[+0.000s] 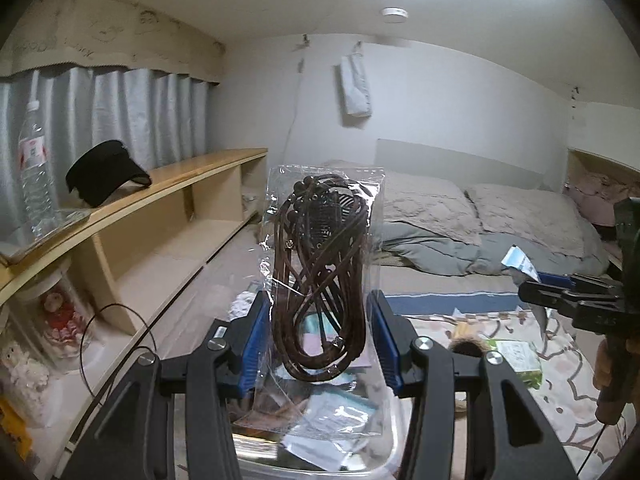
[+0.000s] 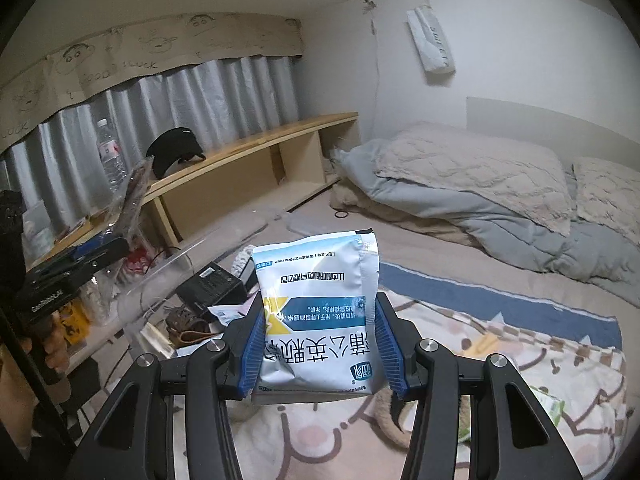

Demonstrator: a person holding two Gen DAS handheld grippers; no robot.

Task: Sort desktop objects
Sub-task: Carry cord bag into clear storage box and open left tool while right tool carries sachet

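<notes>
**Q:** Left wrist view — what is held, and what risk is seen?

**A:** A clear bag of brown cords (image 1: 320, 280) is clamped upright between the blue pads of the left gripper (image 1: 322, 344), raised above the clear bin (image 1: 394, 446) that sits on the bed. Only the slippery film is pinched, so the bag could be lost if it is swung, and the cords may sag out.

**Q:** Right wrist view?

**A:** A white and blue sachet (image 2: 316, 316) is gripped by the right gripper (image 2: 320, 350) at its lower part, above the patterned bedspread (image 2: 520, 364). Its top is unsupported; it could fold or slip. The two tools are carried near each other, so a collision could be caused.
</notes>
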